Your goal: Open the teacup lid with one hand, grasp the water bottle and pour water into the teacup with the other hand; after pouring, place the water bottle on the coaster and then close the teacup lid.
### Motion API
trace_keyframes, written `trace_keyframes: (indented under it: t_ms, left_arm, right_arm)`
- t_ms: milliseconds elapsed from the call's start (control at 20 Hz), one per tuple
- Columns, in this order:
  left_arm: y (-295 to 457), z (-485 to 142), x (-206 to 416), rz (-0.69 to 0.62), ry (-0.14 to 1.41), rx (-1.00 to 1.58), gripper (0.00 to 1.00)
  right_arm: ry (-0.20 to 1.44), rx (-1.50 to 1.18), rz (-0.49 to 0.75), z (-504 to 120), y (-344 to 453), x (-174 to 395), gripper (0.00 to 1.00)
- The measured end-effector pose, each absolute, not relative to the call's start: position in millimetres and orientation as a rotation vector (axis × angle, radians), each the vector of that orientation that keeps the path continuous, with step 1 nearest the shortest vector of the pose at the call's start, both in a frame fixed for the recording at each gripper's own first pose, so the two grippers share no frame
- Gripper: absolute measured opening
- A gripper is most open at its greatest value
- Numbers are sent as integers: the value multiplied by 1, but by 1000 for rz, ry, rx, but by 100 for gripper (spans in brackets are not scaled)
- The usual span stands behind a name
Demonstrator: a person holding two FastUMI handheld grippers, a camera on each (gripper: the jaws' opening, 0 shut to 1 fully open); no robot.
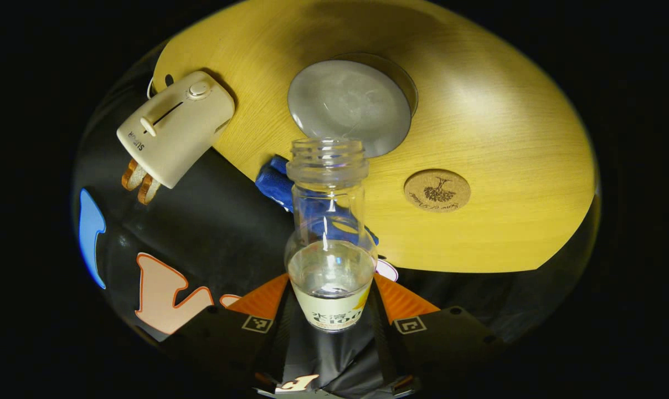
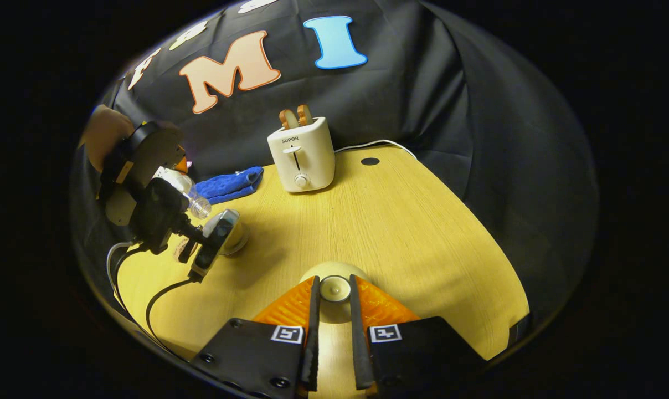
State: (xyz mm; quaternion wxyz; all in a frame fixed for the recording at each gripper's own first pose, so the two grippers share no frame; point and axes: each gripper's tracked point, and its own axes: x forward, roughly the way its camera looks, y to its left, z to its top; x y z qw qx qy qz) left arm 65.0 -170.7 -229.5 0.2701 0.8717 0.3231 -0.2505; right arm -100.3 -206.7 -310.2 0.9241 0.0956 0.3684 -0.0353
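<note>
**Wooden desk, bottle tipped over the open cup**

Pale wood desk (image 2: pixel 401 233) with black cloth walling the booth behind it. In the left gripper view, the left gripper (image 1: pixel 330 310) has its jaws pinching the water bottle (image 1: pixel 329 233) at its labelled lower body; the bottle is uncapped and partly filled, its mouth reaching toward the open teacup (image 1: pixel 350 105), which holds water. Beside the cup lies the round cork coaster (image 1: pixel 437 190), bare. A blue cloth (image 1: pixel 276 185) lies behind the bottle, and farther off stands a cream toaster (image 1: pixel 175 128) with bread in its slots.

In the right gripper view, the right gripper (image 2: pixel 333 302) has its jaws closed on the knob of the teacup lid (image 2: pixel 334 288), close above the desk. Farther left, a hand (image 2: pixel 104 138) holds the other gripper, tilting the bottle over the cup.
</note>
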Motion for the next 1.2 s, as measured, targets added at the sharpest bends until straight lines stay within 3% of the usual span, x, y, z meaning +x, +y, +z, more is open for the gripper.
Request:
trace_keyframes:
  t_ms: [100, 500, 750, 1200]
  left_arm:
    - [-175, -238, 58, -719, 853, 2259, 64]
    - [-137, -274, 40, -744, 925, 1932, 64]
    - [-131, -298, 24, -776, 892, 1605, 64]
    - [-133, -303, 23, -644, 801, 1063, 64]
  right_arm:
    - [757, 184, -68, -308, -206, -100, 32]
    - [766, 123, -53, -294, -197, -99, 29]
    - [776, 86, -35, -288, -182, -96, 29]
    - [780, 24, -7, -268, -155, -84, 29]
